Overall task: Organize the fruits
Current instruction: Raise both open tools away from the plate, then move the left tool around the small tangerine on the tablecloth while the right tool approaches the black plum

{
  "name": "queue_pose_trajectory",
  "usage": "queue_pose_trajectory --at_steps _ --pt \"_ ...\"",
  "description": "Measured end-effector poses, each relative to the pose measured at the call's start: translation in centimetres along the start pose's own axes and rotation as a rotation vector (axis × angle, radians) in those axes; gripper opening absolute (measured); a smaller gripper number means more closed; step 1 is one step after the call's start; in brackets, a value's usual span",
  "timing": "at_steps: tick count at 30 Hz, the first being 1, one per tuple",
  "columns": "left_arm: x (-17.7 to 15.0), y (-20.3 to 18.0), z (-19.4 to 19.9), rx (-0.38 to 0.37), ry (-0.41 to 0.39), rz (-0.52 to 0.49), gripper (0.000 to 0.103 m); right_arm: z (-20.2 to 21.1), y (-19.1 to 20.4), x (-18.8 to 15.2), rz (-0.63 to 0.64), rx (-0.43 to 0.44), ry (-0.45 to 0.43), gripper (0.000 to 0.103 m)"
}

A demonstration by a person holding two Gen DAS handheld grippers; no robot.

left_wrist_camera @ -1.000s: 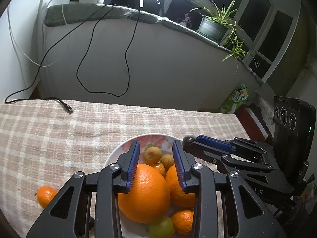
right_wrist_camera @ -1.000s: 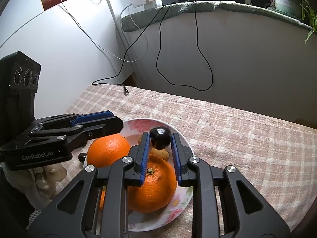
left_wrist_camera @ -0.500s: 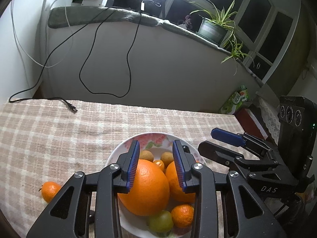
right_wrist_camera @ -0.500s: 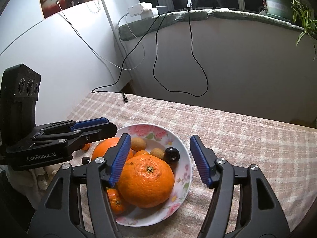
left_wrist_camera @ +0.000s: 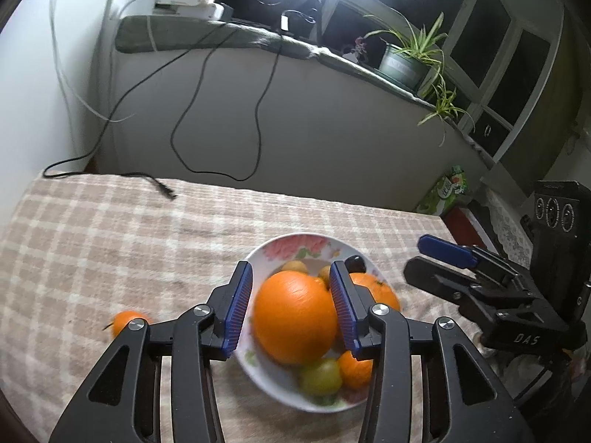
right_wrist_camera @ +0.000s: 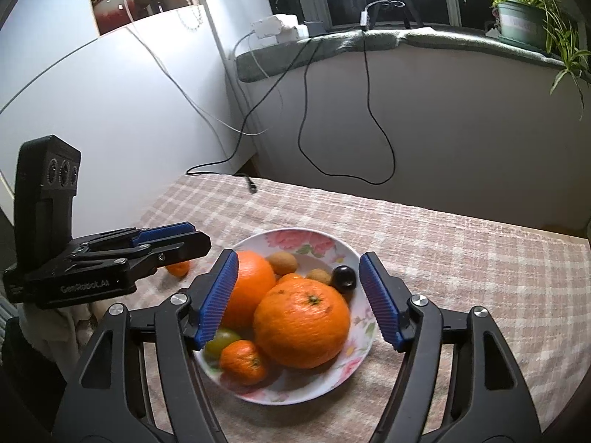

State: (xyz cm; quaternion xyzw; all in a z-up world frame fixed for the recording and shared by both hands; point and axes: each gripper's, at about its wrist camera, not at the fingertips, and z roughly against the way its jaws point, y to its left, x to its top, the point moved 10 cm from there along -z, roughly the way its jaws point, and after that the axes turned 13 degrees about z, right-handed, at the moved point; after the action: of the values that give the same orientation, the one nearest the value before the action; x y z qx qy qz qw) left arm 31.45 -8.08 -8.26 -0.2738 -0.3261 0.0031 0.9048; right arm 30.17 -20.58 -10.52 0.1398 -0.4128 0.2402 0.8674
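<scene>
Stray mandarin (left_wrist_camera: 127, 320) lies on the table (left_wrist_camera: 110, 243), left of the bowl (left_wrist_camera: 295, 247) and well apart from it; left tool (left_wrist_camera: 291, 310) is nearer. Left tool empty, jaws parted wider than a second ago. Right tool (right_wrist_camera: 298, 301), then closed on a dark fruit (right_wrist_camera: 343, 277), now gapes; fruit probably rests in bowl.

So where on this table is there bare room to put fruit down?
Bare checked cloth lies right of the plate, and behind it toward the cable plug. Crowded: the plate itself, and its left side, with the small orange and left claw.
</scene>
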Motion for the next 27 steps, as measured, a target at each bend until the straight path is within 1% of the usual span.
queue_pose_trajectory --at_steps 14,21,27 --pt "0.3 5.9 4.5 0.052 -0.055 0.075 0.042 1.0 6.6 0.8 0.078 0.069 -0.024 0.071" --pt "-0.2 9.1 5.9 0.074 -0.063 0.12 0.042 0.5 10.9 0.4 0.215 0.084 0.004 0.071" --pt "-0.6 10.6 6.5 0.081 -0.061 0.141 0.042 -0.5 14.2 -0.3 0.351 0.108 0.043 0.071"
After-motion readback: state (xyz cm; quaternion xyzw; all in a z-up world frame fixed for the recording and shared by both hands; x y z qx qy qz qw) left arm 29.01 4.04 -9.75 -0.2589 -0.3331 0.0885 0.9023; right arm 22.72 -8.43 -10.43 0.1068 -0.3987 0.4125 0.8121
